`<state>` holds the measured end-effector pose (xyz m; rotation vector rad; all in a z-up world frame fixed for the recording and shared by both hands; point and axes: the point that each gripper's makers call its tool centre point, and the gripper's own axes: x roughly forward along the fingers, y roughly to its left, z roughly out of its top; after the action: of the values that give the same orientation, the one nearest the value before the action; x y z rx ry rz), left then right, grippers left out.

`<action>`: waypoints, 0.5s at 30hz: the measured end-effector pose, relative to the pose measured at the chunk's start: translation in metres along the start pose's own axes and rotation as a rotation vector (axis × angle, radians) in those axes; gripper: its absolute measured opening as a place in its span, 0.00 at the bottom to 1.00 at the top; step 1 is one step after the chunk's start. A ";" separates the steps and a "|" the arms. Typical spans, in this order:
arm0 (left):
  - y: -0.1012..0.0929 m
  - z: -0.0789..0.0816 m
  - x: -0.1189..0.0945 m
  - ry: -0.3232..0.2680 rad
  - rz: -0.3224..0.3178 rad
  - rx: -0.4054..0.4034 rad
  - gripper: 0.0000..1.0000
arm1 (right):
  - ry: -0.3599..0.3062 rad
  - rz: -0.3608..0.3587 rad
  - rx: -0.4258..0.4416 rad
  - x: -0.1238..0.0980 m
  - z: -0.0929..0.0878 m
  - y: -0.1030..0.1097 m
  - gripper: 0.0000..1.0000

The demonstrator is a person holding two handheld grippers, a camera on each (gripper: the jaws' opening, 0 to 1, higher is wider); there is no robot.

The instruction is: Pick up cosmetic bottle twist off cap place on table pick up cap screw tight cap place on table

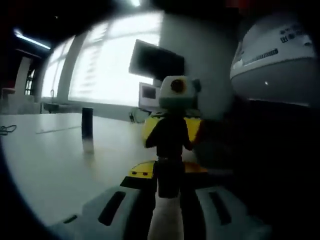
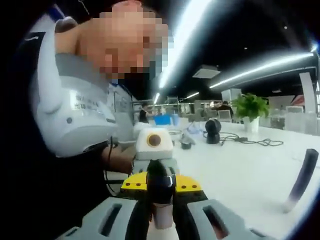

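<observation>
Both hand-held grippers meet above the white worktop (image 1: 55, 165). The left hand-held gripper (image 1: 167, 200) clamps the pale bottle (image 1: 167, 222) – the right hand-held gripper (image 2: 161, 202) pinches its dark cap (image 2: 161, 187). Best to keep both aligned while twisting – a separate dark tube (image 1: 87, 122) stands apart.

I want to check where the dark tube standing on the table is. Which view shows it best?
The left gripper view: the dark tube stands upright and whole on the white table. In the right gripper view the dark tube sits at the edge, leaning from distortion.
</observation>
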<state>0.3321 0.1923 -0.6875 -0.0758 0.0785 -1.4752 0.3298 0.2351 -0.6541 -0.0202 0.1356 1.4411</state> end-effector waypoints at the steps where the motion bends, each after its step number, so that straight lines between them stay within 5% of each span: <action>1: -0.004 -0.001 0.000 0.002 -0.024 -0.012 0.07 | 0.003 0.024 0.000 0.000 0.000 0.004 0.11; 15: -0.025 -0.003 0.002 0.013 -0.141 -0.048 0.07 | -0.001 0.175 0.044 -0.008 -0.002 0.020 0.11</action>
<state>0.3076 0.1876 -0.6878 -0.1128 0.1217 -1.6148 0.3088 0.2292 -0.6537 0.0295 0.1713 1.6123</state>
